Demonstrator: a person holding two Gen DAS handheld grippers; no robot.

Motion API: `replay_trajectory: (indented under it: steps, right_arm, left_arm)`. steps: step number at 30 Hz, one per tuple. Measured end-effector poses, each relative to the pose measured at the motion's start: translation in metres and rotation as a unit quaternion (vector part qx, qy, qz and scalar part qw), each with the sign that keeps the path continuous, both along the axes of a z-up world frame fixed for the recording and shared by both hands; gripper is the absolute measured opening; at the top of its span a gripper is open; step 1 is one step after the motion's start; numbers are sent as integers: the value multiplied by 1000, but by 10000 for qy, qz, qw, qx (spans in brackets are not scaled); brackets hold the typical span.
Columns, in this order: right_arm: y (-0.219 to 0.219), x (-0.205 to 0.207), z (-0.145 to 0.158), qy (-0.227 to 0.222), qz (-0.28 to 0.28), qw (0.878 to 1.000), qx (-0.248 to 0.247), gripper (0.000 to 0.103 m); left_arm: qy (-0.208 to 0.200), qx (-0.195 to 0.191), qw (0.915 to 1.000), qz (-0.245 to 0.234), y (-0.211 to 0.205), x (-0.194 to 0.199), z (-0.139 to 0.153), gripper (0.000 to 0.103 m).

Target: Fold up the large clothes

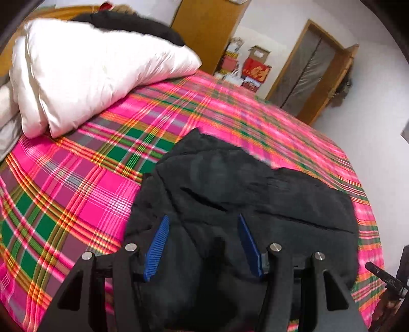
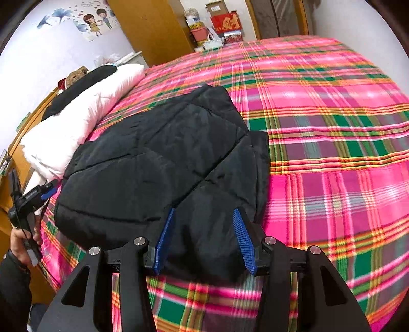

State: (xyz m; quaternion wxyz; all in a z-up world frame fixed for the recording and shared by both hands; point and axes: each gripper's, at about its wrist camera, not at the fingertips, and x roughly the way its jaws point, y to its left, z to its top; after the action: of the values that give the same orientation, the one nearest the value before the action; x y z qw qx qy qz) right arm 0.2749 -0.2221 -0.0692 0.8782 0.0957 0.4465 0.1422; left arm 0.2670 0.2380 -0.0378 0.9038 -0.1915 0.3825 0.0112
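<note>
On the plaid bedspread [image 2: 332,153], a folded black puffer jacket [image 2: 158,158].
Both the left gripper [image 1: 203,245] and right gripper [image 2: 204,240] hover unclenched above its near edge, gripping nothing.

jacket [image 2: 153,163] black, quilted; bed [image 2: 332,153] cover plaid: hot pink with green blocks, orange/yellow/white stripes; duvet [image 1: 89,69] white; both tools [image 1: 203,227] [image 2: 204,217] black frames, blue ribbed pads [image 1: 158,247]; wardrobe [image 2: 150,28] tan wood; box [image 2: 227,21] red with gold character

jacket [image 2: 158,158] on bed [image 2: 332,153], beside pillow [image 2: 76,122]
</note>
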Motion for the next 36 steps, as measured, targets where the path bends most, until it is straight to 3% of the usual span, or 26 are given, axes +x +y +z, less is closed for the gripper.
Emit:
replay_trajectory:
  steps: [7, 16, 26, 36]
  right_arm:
    - [8, -58, 31, -328, 3, 9993, -170, 49]
    - [11, -129, 56, -626, -70, 9972, -404, 53]
    - [22, -188, 66, -826, 71, 9954, -487, 57]
    - [35, -209, 60, -801, 180, 9949, -587, 58]
  left_arm:
    - [-347, 185, 9989, -242, -48, -68, 50, 62]
    - [-358, 535, 9977, -193, -93, -147, 80, 63]
    - [-305, 869, 9956, -171, -124, -217, 87, 66]
    - [-139, 1006, 9944, -278, -149, -240, 77, 66]
